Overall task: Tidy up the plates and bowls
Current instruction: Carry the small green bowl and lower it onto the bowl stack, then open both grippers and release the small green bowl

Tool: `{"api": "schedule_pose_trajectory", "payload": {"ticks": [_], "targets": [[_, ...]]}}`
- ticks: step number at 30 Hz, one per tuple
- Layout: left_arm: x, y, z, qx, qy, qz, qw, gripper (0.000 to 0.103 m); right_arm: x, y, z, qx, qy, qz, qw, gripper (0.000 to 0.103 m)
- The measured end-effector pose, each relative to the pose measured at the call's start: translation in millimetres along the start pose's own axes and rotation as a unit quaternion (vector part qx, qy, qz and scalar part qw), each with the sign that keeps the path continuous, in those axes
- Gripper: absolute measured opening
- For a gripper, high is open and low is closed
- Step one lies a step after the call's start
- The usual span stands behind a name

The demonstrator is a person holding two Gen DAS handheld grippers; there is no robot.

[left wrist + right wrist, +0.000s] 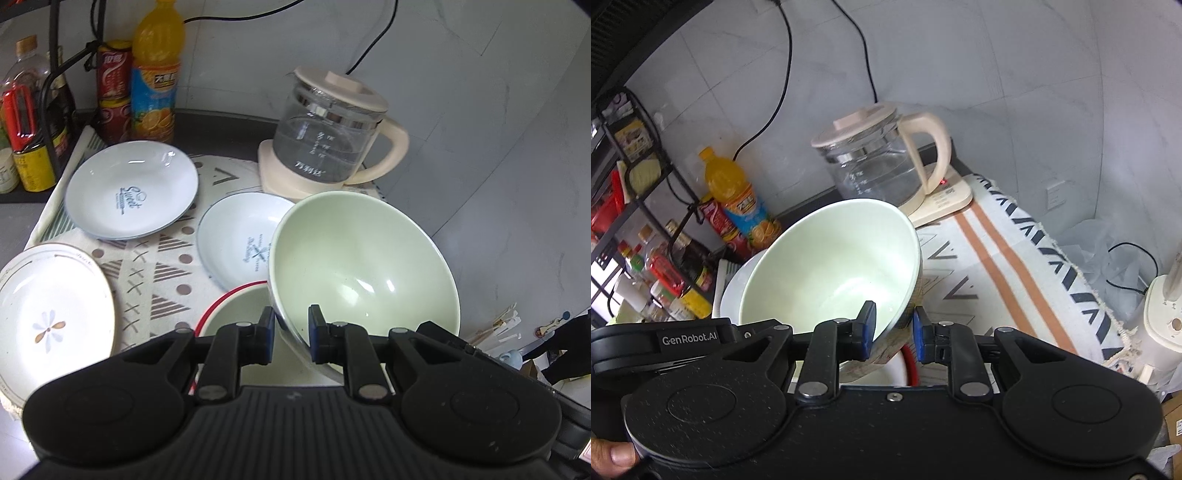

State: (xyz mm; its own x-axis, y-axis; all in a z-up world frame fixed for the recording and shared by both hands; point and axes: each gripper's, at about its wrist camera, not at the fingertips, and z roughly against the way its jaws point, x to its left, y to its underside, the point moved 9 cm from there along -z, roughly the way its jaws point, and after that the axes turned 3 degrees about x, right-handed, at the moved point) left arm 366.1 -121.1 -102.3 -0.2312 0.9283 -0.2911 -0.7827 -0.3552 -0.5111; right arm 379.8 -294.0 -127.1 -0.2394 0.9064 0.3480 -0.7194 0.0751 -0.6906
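Pale green bowl (pixel 364 269), tilted, clamped at rim by left hand-held gripper (pixel 291 334). Second green bowl (pixel 831 266), likewise clenched by right hand-held gripper (pixel 894 332). Beneath: red-rimmed bowl (pixel 231 306).

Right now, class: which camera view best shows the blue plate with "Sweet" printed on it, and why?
The left wrist view: the Sweet plate lies fully visible on the patterned cloth, lettering readable. In the right wrist view the green bowl fills that side, so the plate is not visible.

Even indoor light, bowl (pixel 365 258) glare (fisheye-bent edges), slight softness.

Red-rimmed bowl (pixel 236 314) mostly behind green bowl (pixel 365 266)
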Motion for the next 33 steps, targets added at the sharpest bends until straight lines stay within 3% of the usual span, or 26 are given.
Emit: {"api": "schedule_pose_trajectory", "payload": {"ticks": [29, 33], "targets": [[43.9, 43.6, -12.8, 0.058, -0.028, 0.040, 0.9971, 0.018, 20.8, 48.7, -19.8, 0.071, -0.007, 0.035, 0.997, 0.026], [46.1, 41.2, -10.1, 0.046, -0.033, 0.031, 0.9979, 0.018, 19.2, 50.7, -22.7, 0.078, -0.006, 0.031, 0.996, 0.030]]}}
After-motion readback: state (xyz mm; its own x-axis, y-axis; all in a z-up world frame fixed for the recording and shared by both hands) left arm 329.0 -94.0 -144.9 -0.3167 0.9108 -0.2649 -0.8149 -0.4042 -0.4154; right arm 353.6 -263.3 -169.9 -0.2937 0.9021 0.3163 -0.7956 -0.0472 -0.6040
